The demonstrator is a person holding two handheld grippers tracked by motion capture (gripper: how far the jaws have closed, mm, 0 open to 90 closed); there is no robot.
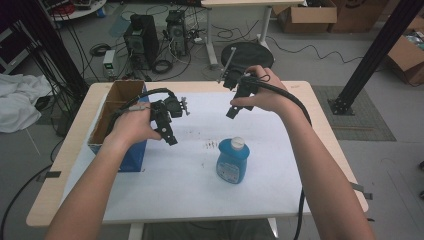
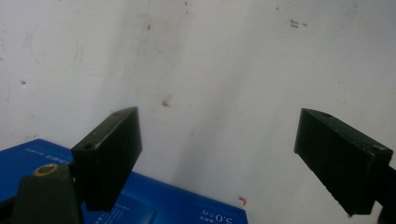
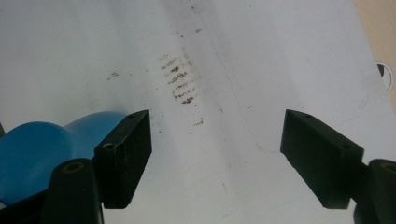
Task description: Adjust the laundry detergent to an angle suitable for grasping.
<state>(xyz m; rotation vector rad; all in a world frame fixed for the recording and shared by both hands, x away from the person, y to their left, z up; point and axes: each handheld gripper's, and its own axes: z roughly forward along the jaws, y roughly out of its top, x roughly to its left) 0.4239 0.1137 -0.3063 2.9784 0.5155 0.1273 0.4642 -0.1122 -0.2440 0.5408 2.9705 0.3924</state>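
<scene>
Forearms (image 1: 320, 165) reach forward, both tongs (image 1: 170, 136) (apparently empty) angled down above the bottle (image 1: 232, 160).

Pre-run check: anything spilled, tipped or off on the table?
No spill. The blue bottle stands upright, cap on. The only blemish is a patch of brown specks on the white table cover, right of the open cardboard box. Both grippers hold nothing.

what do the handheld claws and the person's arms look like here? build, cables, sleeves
Both claws are black: the left claw and right claw each end in two blocky, wedge-shaped jaws with small holes in their faces. Brass-coloured inserts sit in the black mounts at the jaw bases in both gripper views. A thick black cable loops back from each claw along the forearm. The forearms are bare, no sleeves or gloves visible.
</scene>
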